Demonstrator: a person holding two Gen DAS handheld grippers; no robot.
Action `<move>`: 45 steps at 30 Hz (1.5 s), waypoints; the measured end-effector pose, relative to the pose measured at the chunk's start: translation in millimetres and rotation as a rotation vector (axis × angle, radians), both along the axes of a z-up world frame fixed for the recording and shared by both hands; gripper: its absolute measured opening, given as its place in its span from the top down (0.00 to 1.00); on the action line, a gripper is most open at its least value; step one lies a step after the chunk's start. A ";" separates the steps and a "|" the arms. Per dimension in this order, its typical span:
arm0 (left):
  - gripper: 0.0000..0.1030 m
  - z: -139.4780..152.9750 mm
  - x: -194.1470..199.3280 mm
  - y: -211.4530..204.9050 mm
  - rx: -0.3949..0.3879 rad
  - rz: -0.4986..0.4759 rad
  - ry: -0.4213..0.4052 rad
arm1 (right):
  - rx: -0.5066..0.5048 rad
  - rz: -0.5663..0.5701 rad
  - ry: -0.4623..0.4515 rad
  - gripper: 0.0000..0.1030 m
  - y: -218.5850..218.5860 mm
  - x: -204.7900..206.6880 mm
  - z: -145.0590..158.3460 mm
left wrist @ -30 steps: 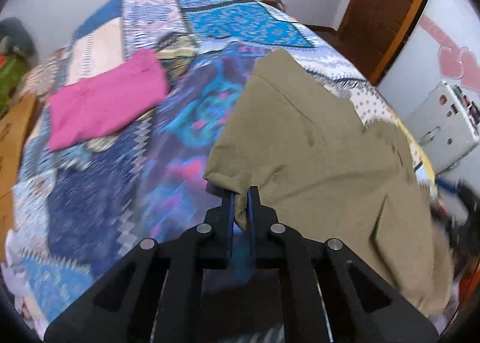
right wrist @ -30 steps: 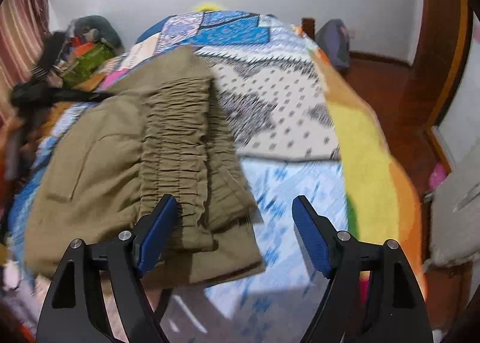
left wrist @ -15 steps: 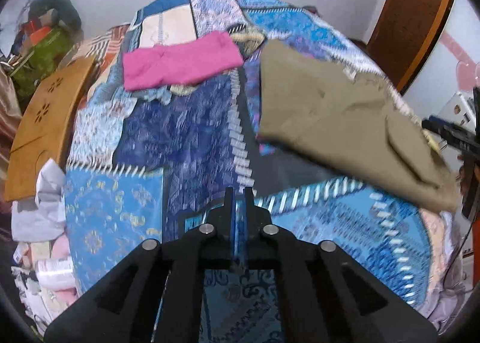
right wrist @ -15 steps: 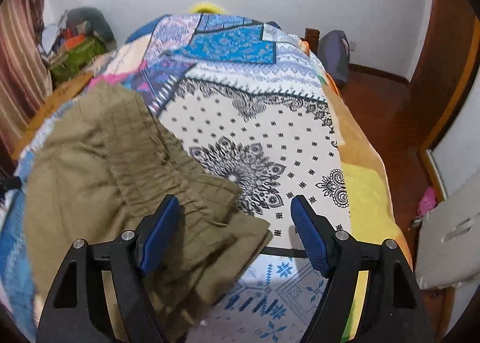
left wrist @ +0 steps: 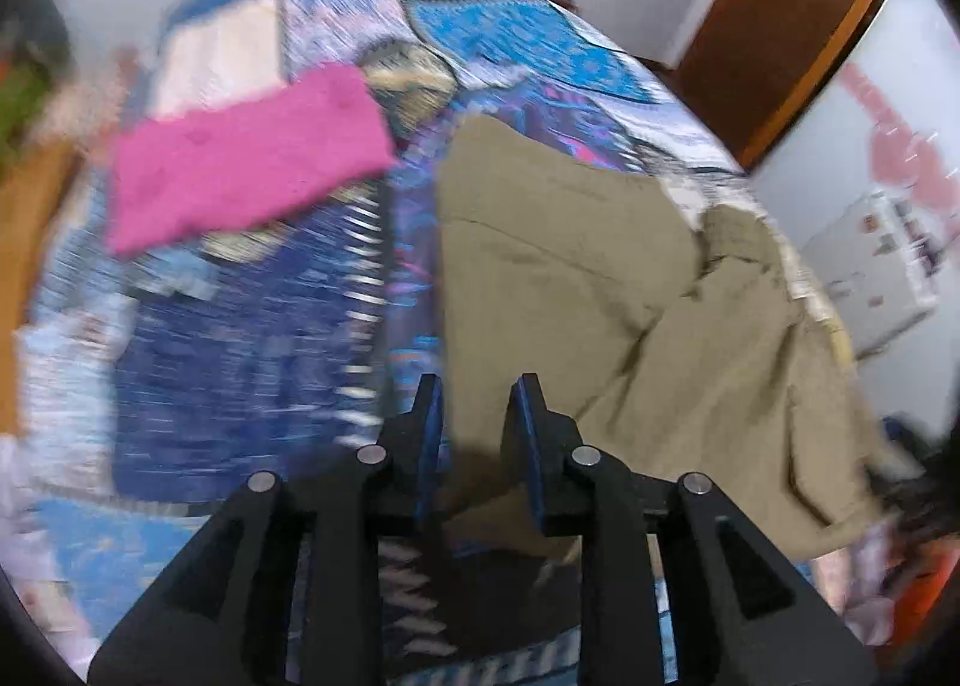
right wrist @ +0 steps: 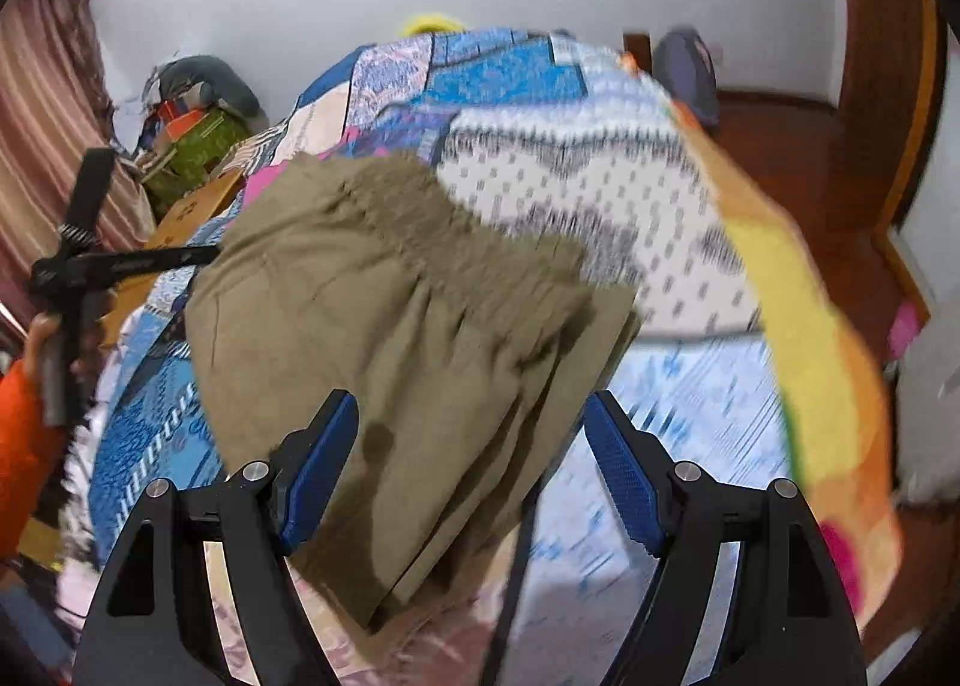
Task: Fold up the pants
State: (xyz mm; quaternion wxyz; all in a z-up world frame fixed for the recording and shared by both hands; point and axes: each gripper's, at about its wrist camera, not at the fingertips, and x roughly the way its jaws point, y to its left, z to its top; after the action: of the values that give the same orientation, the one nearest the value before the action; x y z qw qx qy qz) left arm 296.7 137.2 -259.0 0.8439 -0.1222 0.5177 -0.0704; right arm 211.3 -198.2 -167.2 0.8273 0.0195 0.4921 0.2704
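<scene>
- Patchwork bedspread (left wrist: 252, 338) covers the bed; one pair of olive pants (left wrist: 600, 278) lies folded on it, one pink garment (left wrist: 240, 176) beyond.
- My left hand-held gripper (left wrist: 474, 404) hovers slightly parted over the pants' near edge.
- My right hand-held gripper (right wrist: 474, 434) hangs spread wide above them, gripping nothing.

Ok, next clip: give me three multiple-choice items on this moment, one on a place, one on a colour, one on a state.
1. Where do the pants lie?
A. on the bed
B. on the floor
C. on a chair

2. What colour is the folded cloth beside them?
A. white
B. pink
C. black

3. How is the right gripper?
A. shut on the pants
B. shut on nothing
C. open

Answers: 1 A, they are spread on the patterned bedspread; 2 B, it is bright pink; 3 C, its blue pads stand wide apart over the pants.
</scene>
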 end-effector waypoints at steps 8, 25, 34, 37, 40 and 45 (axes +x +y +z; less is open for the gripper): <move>0.95 1.9 -12.6 -11.8 0.053 0.012 -0.036 | -0.010 0.065 -0.036 0.52 8.0 17.2 -12.2; 0.91 24.3 -54.1 -28.7 0.099 0.014 -0.035 | -0.146 0.012 -0.145 0.55 6.4 60.5 -6.2; 0.58 23.0 -40.0 -18.6 0.132 0.063 -0.048 | -0.097 -0.022 -0.130 0.48 -4.1 58.2 14.1; 0.50 22.1 -34.2 -22.7 0.137 0.042 -0.054 | -0.096 -0.035 -0.113 0.47 -5.8 62.3 10.2; 0.45 15.9 -26.4 -25.6 0.117 0.020 -0.046 | -0.096 -0.038 -0.056 0.47 -5.5 69.6 -1.6; 0.44 2.1 -15.5 -27.3 0.086 -0.004 -0.040 | -0.045 -0.024 0.037 0.47 -7.0 76.3 -21.5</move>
State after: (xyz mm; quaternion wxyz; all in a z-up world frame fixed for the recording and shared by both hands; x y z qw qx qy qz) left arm 281.2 109.9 -257.0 0.8585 -0.0833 0.5033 -0.0521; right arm 287.6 -205.2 -188.8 0.8215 0.0120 0.5129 0.2490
